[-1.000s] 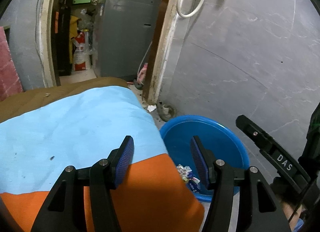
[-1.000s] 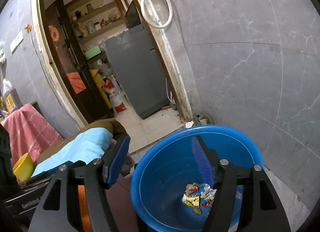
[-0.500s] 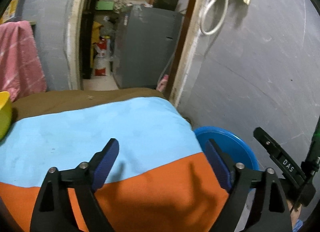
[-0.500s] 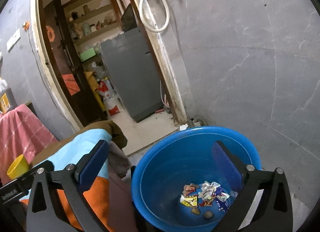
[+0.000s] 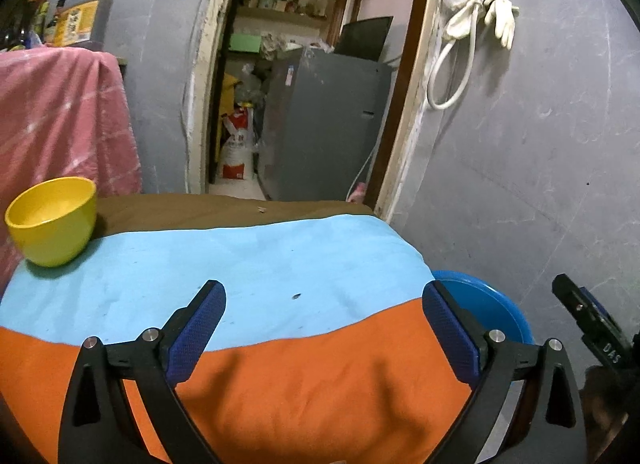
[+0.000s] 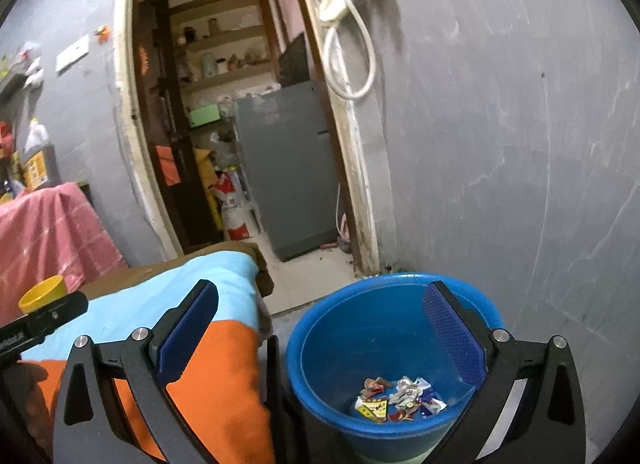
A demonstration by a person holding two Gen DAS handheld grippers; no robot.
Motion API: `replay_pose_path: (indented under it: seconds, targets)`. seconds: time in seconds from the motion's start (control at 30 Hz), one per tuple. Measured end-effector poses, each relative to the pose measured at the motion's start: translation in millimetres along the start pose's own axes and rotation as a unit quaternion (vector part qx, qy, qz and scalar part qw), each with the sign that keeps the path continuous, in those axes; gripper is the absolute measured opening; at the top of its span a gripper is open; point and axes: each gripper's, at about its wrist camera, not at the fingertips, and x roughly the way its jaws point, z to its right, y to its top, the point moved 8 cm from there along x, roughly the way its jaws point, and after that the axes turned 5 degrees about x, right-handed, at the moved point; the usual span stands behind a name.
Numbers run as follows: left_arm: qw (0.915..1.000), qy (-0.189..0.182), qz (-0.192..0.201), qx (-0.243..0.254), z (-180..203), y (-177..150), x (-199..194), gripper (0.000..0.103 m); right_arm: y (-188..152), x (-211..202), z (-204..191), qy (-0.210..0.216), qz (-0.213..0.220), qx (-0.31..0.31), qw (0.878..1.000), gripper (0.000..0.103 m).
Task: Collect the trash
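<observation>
Both grippers have swung back from the blue bucket, the left gripper with jaws opening, the right gripper spread empty, leaving the trash dropped at the lower right, so collection looks finished.

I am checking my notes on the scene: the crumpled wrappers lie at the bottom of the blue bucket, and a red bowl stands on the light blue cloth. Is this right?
One detail is wrong. The bowl on the light blue cloth is yellow, not red, as the left wrist view shows. The crumpled wrappers do lie at the bottom of the blue bucket, as the right wrist view shows.
</observation>
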Motion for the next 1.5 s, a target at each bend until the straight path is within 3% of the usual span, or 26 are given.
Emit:
replay_pose_path:
  seconds: [0.47,0.83,1.1,1.5]
  targets:
    - [0.9994,0.020,0.025,0.010,-12,-36,-68,0.097,-18,-75,-36,0.013,0.029,-0.040,0.999,0.103]
    - [0.9973,0.036,0.063,0.016,-22,-54,-124,0.097,-41,-131,-59,0.022,0.068,-0.037,0.997,0.103]
    - [0.9928,0.076,0.083,0.042,-24,-86,-160,0.097,-67,-160,-66,0.016,0.094,-0.033,0.995,0.103]
    - [0.9850,0.120,0.118,0.039,-41,-114,-184,0.097,-91,-193,-76,0.014,0.136,-0.058,0.989,0.103]
